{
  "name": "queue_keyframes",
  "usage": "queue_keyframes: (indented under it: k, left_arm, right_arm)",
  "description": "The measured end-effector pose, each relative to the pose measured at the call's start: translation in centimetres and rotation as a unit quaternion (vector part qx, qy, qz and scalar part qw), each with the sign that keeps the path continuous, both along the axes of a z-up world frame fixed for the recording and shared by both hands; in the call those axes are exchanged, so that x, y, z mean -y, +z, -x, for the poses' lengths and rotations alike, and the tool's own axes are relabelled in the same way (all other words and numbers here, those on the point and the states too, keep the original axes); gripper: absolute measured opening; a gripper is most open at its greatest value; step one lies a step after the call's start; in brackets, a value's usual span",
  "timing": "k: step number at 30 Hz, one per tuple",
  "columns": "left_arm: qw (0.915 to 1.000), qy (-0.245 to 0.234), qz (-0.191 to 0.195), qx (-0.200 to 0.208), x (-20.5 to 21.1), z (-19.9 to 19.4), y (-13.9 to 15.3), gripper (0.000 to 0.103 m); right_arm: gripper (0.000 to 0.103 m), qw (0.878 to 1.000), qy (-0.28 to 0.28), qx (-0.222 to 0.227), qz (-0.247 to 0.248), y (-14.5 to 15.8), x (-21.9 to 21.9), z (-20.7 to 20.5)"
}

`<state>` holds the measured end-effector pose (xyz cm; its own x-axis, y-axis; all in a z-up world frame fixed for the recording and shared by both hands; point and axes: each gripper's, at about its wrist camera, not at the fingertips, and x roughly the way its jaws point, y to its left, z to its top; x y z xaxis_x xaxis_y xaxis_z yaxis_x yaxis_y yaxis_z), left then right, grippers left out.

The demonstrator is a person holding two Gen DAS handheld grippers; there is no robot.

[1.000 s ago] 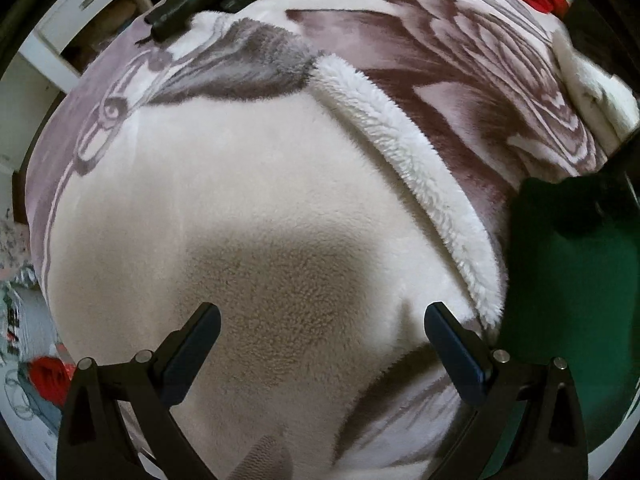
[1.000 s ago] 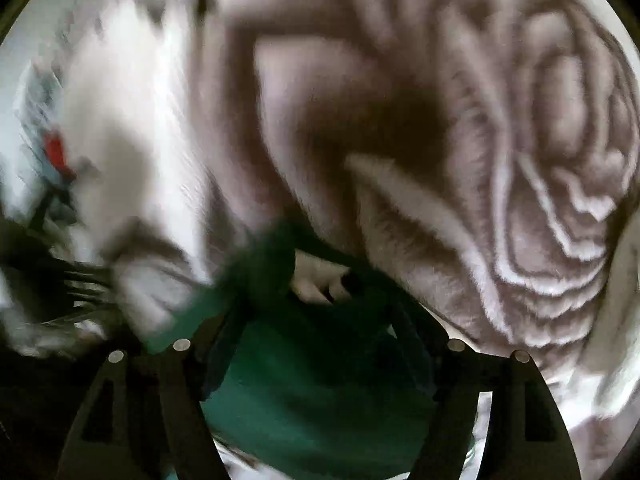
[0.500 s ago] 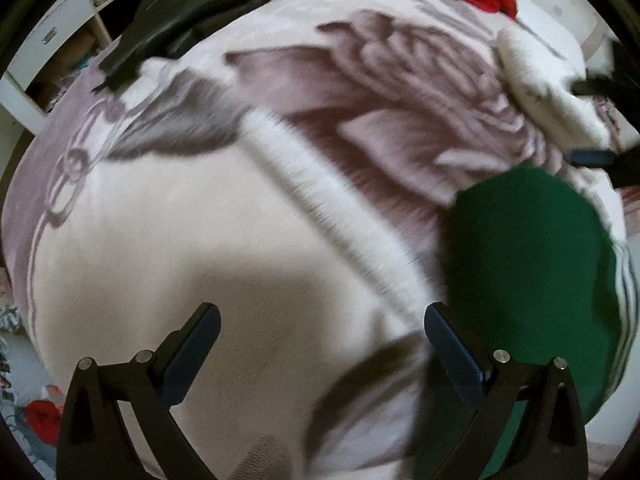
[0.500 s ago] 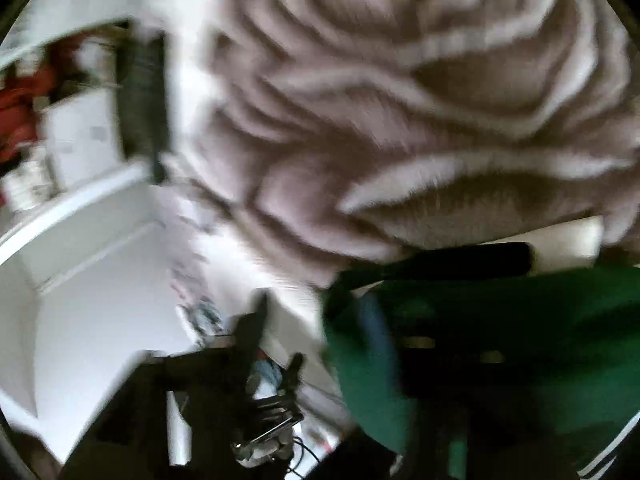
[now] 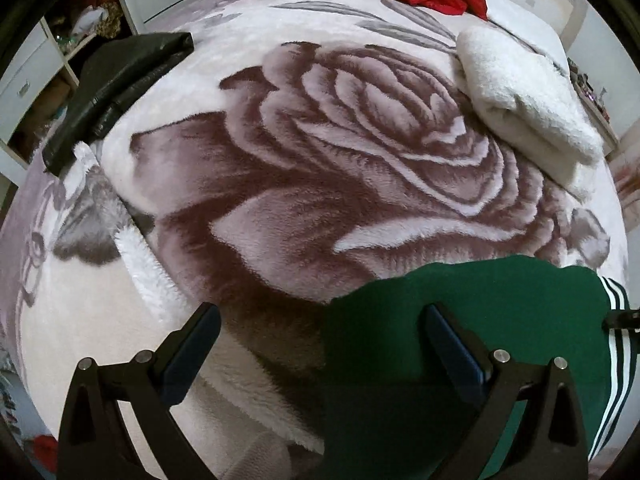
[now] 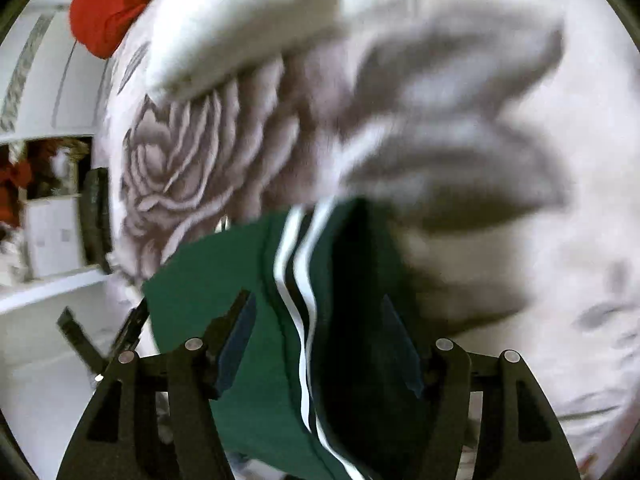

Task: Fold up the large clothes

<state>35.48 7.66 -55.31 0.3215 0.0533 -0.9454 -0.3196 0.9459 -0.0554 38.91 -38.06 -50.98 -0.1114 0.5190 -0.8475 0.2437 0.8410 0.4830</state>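
1. Rose-print blanket (image 5: 304, 168) covers bed; broad bare stretch mid-surface.
2. Green garment (image 5: 472, 312) lies at near edge, stripes at its right side.
3. Left gripper (image 5: 322, 334) released, jaws spread, nothing between.
4. Right gripper (image 6: 316, 344) jaws just opening, straddling garment folds, pads clear.

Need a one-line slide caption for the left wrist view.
Open left tongs hover over the rose-print blanket and green striped garment.
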Motion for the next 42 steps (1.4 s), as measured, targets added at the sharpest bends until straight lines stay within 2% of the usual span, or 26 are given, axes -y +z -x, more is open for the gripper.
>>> queue_keyframes:
  k: [1, 2, 3, 4, 5, 8, 10, 12, 13, 15, 16, 17, 18, 22, 24, 26, 27, 29, 30, 31, 32, 34, 35, 39, 42]
  left_arm:
    - [0.9999, -0.004, -0.01, 0.0, 0.3, 0.2, 0.2, 0.103]
    - [0.9998, -0.007, -0.018, -0.001, 0.6, 0.2, 0.4, 0.103]
    - [0.9995, -0.011, -0.031, -0.002, 0.9, 0.2, 0.5, 0.103]
    - [0.999, -0.015, -0.042, -0.002, 1.2, 0.2, 0.8, 0.103]
    - [0.9988, -0.019, -0.045, -0.001, 1.4, 0.3, 0.9, 0.103]
    - [0.999, -0.017, -0.041, 0.001, 1.7, 0.2, 0.8, 0.103]
    - [0.9984, -0.017, -0.054, -0.006, 1.8, 0.3, 1.2, 0.103]
    - [0.9977, -0.019, -0.065, -0.005, 1.8, 0.9, 1.8, 0.103]
    - [0.9975, -0.016, -0.068, -0.005, 1.6, 1.6, 2.2, 0.103]
    - [0.9974, -0.007, -0.071, -0.007, 1.4, 2.7, 2.6, 0.103]
    - [0.9974, 0.001, -0.071, -0.008, 1.2, 3.7, 2.9, 0.103]
    - [0.9974, 0.007, -0.071, -0.009, 1.1, 4.4, 3.1, 0.103]
    - [0.9974, 0.017, -0.069, -0.01, 0.9, 5.4, 3.3, 0.103]
    - [0.9963, 0.046, -0.069, -0.024, 1.1, 9.6, 3.8, 0.103]
    - [0.9962, 0.053, -0.062, -0.031, 1.5, 11.0, 3.7, 0.103]
    - [0.9961, 0.056, -0.057, -0.038, 2.0, 11.9, 3.4, 0.103]
    - [0.9959, 0.054, -0.058, -0.042, 2.4, 12.2, 3.1, 0.103]
    - [0.9953, 0.045, -0.066, -0.054, 3.1, 12.4, 2.5, 0.103]
    - [0.9952, 0.042, -0.069, -0.055, 3.4, 12.5, 2.5, 0.103]
    - [0.9948, 0.036, -0.077, -0.056, 3.9, 12.4, 2.4, 0.103]
    - [0.9945, 0.034, -0.082, -0.056, 4.0, 12.5, 2.4, 0.103]
    - [0.9936, 0.023, -0.098, -0.051, 4.7, 12.4, 2.7, 0.103]
    - [0.9931, 0.018, -0.103, -0.053, 5.0, 12.4, 2.6, 0.103]
    - [0.9949, 0.015, -0.087, -0.048, 5.7, 12.1, 2.7, 0.103]
    - [0.9948, 0.006, -0.092, -0.044, 6.6, 11.5, 2.3, 0.103]
  right_arm:
    - [0.06, 1.0, -0.001, -0.011, -0.023, -1.6, -0.3, 0.4]
    - [0.007, 1.0, -0.007, 0.003, -0.029, -2.4, -0.6, 0.8]
    - [0.004, 0.999, -0.007, 0.028, -0.025, -2.4, -1.2, 1.1]
    - [0.003, 0.999, -0.003, 0.046, -0.006, -1.8, -1.8, 1.4]
    - [0.003, 0.996, -0.011, 0.084, 0.021, -0.2, -2.4, 1.8]
    - [0.002, 0.99, -0.029, 0.125, 0.055, 1.7, -2.5, 1.5]
    - [0.003, 0.994, -0.018, 0.093, 0.061, -0.2, -1.9, 1.3]
    - [0.004, 0.997, 0.018, 0.056, 0.044, -1.9, -2.2, 1.2]
    - [0.01, 0.998, 0.028, 0.05, 0.036, -2.0, -2.3, 1.2]
    - [0.033, 0.998, 0.03, 0.049, 0.022, -0.1, -1.2, 1.9]
    - [0.056, 0.998, 0.027, 0.054, 0.015, 1.2, -0.3, 2.8]
    - [0.064, 0.998, 0.018, 0.062, 0.012, 2.2, 0.4, 3.9]
    - [0.065, 0.998, 0.004, 0.07, 0.008, 3.4, 1.5, 5.1]
    - [0.065, 0.995, -0.083, 0.045, -0.013, 4.6, 6.0, 11.9]
    - [0.065, 0.99, -0.136, 0.006, -0.034, 3.1, 7.5, 16.0]
    - [0.065, 0.982, -0.172, -0.033, -0.066, 0.2, 7.1, 18.8]
    - [0.065, 0.975, -0.198, -0.054, -0.09, -1.7, 6.5, 20.2]
    - [0.065, 0.962, -0.229, -0.061, -0.135, -4.2, 5.2, 21.1]
    - [0.064, 0.957, -0.244, -0.045, -0.147, -5.0, 4.7, 21.2]
    - [0.046, 0.956, -0.262, -0.019, -0.134, -5.0, 4.6, 21.2]
    - [0.02, 0.954, -0.272, -0.001, -0.123, -4.8, 4.6, 21.3]
    - [0.018, 0.956, -0.277, 0.032, -0.094, -3.4, 4.3, 21.6]
    - [0.017, 0.952, -0.29, 0.041, -0.088, -2.4, 4.2, 22.2]
    - [0.015, 0.953, -0.289, 0.071, -0.054, 2.2, 4.7, 23.9]
    - [0.015, 0.954, -0.285, 0.086, -0.029, 4.4, 6.0, 24.6]
